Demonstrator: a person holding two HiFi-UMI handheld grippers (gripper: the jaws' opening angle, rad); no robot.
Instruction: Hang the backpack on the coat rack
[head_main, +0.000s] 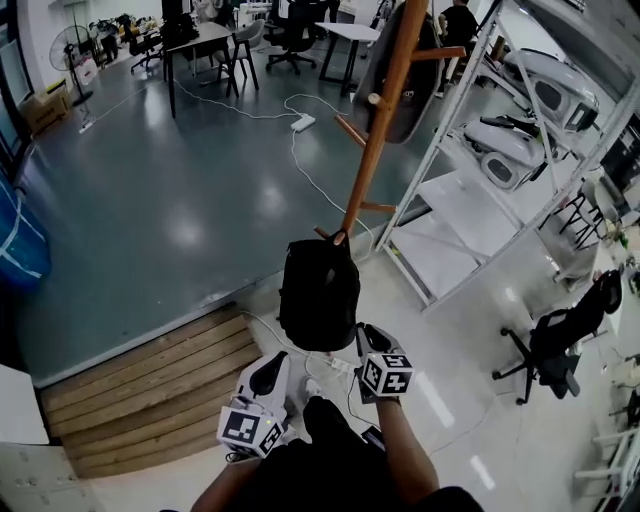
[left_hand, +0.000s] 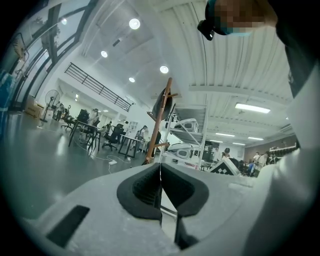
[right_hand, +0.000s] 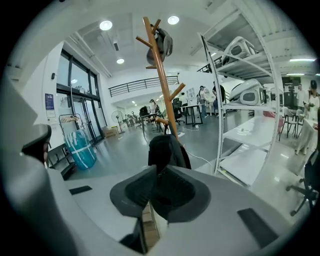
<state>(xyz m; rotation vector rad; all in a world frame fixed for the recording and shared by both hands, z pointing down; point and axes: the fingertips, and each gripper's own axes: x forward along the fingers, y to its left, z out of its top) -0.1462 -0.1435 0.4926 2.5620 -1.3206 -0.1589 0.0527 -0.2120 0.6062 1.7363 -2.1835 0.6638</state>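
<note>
The black backpack (head_main: 320, 295) hangs from a low peg of the wooden coat rack (head_main: 385, 110), clear of both grippers. In the right gripper view the backpack (right_hand: 167, 152) shows just beyond the jaws, against the rack's pole (right_hand: 160, 65). My right gripper (head_main: 366, 332) sits close behind the pack at its lower right; its pads (right_hand: 156, 172) meet with nothing between them. My left gripper (head_main: 279, 360) is lower and to the left, with its jaws (left_hand: 161, 172) shut and empty. The rack (left_hand: 159, 120) stands ahead of it.
A grey bag (head_main: 400, 80) hangs high on the rack. A metal shelving unit (head_main: 500, 170) stands right of it, an office chair (head_main: 560, 340) farther right. Wooden steps (head_main: 150, 390) lie at lower left. A white cable with a power strip (head_main: 302, 122) crosses the floor.
</note>
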